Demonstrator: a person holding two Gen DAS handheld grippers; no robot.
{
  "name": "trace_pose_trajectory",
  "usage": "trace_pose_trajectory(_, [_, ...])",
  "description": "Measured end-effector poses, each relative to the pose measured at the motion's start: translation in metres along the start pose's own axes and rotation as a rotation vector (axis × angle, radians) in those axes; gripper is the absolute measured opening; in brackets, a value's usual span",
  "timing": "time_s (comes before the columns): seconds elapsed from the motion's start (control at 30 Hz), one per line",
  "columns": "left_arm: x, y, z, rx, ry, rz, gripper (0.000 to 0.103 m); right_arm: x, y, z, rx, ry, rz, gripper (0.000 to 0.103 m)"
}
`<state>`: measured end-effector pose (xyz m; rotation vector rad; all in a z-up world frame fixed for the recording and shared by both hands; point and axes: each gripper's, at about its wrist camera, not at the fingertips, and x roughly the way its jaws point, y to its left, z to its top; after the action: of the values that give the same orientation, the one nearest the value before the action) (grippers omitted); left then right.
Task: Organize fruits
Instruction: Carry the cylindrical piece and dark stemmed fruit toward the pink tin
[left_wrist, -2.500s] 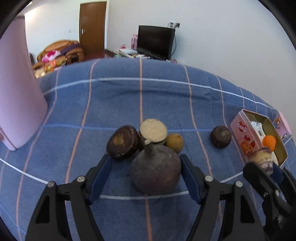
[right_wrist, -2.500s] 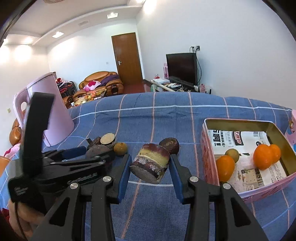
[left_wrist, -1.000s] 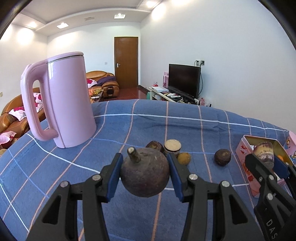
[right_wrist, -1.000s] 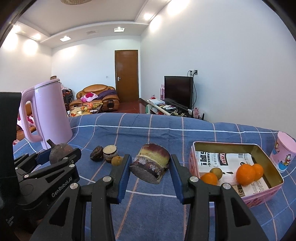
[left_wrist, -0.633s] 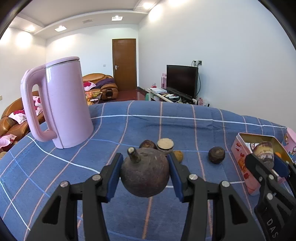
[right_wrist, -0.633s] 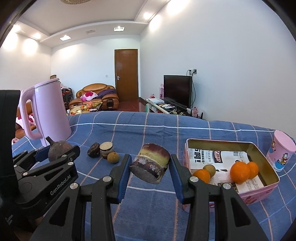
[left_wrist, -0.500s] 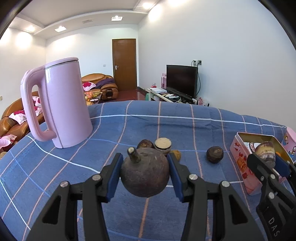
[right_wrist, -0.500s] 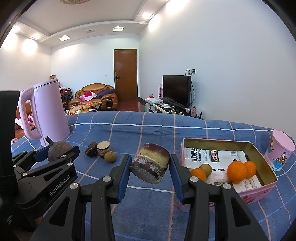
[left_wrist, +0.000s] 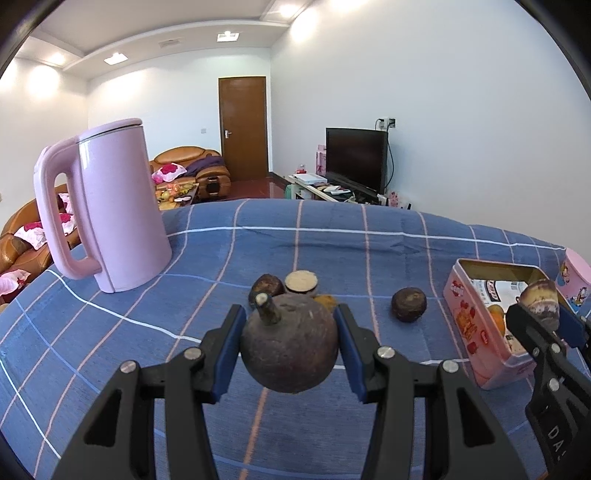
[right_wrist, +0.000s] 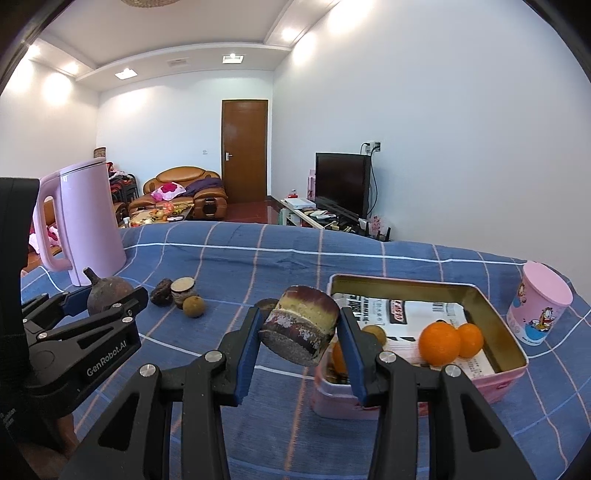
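My left gripper (left_wrist: 290, 350) is shut on a round dark mangosteen (left_wrist: 290, 345) with a stem, held above the blue checked cloth. My right gripper (right_wrist: 300, 326) is shut on a cut purple fruit piece (right_wrist: 300, 325), held near the left end of the pink tin (right_wrist: 517, 363); it also shows in the left wrist view (left_wrist: 540, 304). The tin (left_wrist: 476, 332) holds two oranges (right_wrist: 439, 343) and small fruits. On the cloth lie a dark fruit (left_wrist: 409, 304), a cut half (left_wrist: 301, 282), another dark piece (left_wrist: 266, 286) and a small brown fruit (right_wrist: 193, 306).
A tall pink kettle (left_wrist: 110, 214) stands at the left on the table. A pink cartoon cup (right_wrist: 537, 308) stands right of the tin. The cloth-covered table (left_wrist: 332, 240) stretches back toward a room with a TV and sofa.
Both grippers have lifted off the cloth with their fruits and shifted right; the tin now lies closer under the right gripper. Both grips are unchanged.
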<state>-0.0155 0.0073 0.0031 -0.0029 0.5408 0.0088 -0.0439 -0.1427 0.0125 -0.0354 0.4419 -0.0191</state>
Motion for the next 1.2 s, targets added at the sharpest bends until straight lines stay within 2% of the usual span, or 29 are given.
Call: trace_pose_trajectory(1.2, [-0.006, -0.095, -0.004, 0.084, 0.025, -0.13, 0.051, -0.008, -0.089, -0.006, 0.038, 0.009, -0.105, 0.044])
